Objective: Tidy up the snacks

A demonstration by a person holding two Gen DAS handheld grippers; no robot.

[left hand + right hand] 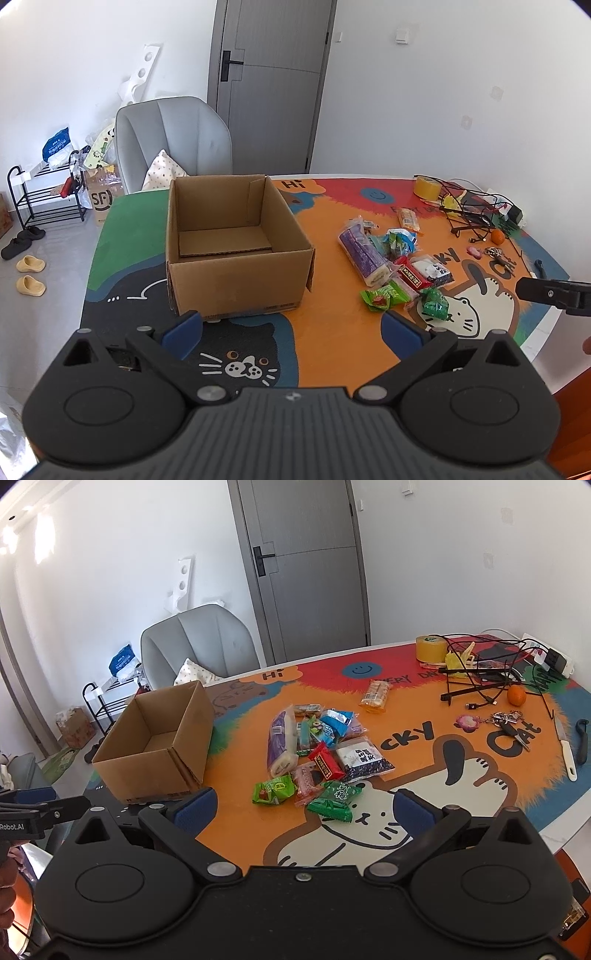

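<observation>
An open, empty cardboard box [236, 247] stands on the cartoon table mat; it also shows in the right wrist view [155, 746]. To its right lies a pile of snack packets [395, 269], also seen in the right wrist view [317, 753]: a purple roll [280, 742], a red packet [327, 762], green packets [273, 788] and a lone biscuit pack [376, 696]. My left gripper [291, 332] is open and empty, near the box's front. My right gripper [306, 806] is open and empty, just short of the green packets.
At the table's far right are a yellow tape roll [430, 648], tangled cables and a wire rack [480, 668], an orange [516, 695], keys [506, 720], a knife [567, 746]. A grey chair [173, 140] stands behind the table.
</observation>
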